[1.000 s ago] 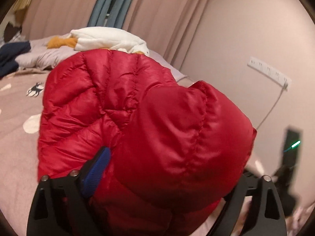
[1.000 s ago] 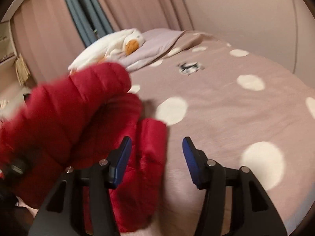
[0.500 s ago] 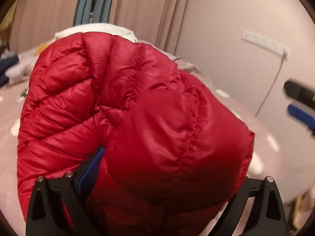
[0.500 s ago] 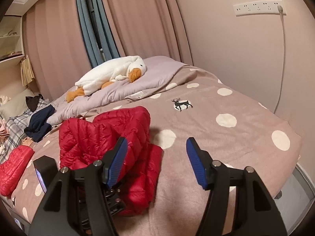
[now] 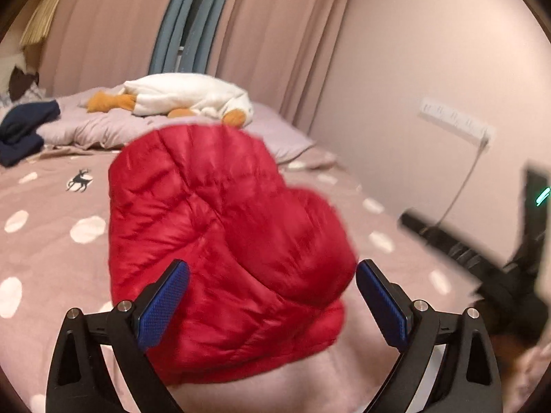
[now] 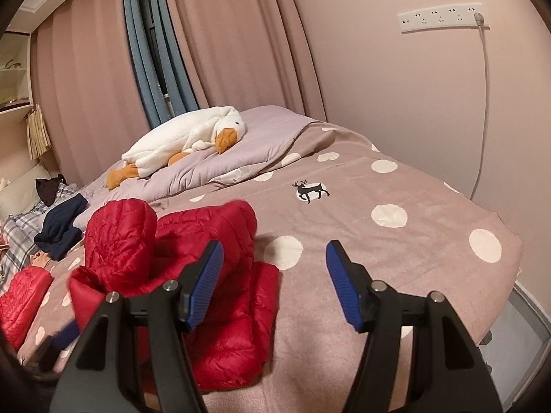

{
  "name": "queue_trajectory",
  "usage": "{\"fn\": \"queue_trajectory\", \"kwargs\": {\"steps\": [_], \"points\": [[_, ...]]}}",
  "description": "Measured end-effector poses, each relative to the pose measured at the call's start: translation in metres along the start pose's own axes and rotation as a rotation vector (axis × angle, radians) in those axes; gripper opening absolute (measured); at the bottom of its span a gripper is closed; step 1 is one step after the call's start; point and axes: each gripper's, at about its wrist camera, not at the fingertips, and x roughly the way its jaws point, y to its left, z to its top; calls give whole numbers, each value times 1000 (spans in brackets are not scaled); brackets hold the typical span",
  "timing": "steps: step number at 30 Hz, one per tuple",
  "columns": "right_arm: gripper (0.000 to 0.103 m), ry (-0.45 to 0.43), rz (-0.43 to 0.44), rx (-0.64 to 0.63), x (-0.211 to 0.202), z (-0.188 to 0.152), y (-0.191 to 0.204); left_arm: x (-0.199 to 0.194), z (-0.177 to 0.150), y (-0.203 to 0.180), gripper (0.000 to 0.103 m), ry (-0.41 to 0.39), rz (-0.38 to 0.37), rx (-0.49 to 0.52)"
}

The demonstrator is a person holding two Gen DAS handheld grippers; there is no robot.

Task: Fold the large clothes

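I count two red jackets: one (image 6: 193, 275) bunched on the bed (image 6: 396, 258), one (image 6: 20, 296) farther left. My left claw (image 5: 272, 296) and right claw (image 6: 273, 278) are both released, grasping nothing.

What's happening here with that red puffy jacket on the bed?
A person holding a two-finger tool in each hand is folding the red down jacket on the polka-dot bedspread. The jacket lies bundled on the bed. The left gripper is open in front of it, its fingers not pressing it. The right gripper is open and empty.
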Motion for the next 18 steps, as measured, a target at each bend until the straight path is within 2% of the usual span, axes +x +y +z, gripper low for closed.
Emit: {"fn": "queue_trajectory", "kwargs": {"steps": [2, 4, 6, 8, 10, 14, 18], "points": [[63, 3, 6, -2, 0, 0, 3, -10, 9, 16, 96, -25, 23, -50], [63, 5, 7, -7, 0, -1, 5, -20, 15, 33, 94, -67, 113, -85], [64, 5, 13, -19, 1, -1, 11, -22, 18, 57, 82, -89, 211, -121], [68, 3, 24, -27, 1, -1, 18, -24, 17, 76, 68, -77, 277, -171], [71, 0, 52, -31, 1, -1, 25, -26, 12, 87, 59, -66, 306, -211], [82, -37, 169, -62, -2, 0, 55, -24, 7, 101, 54, -59, 389, -234], [83, -65, 355, -144, 2, -4, 102, -23, 4, 112, 54, -46, 461, -223]]}}
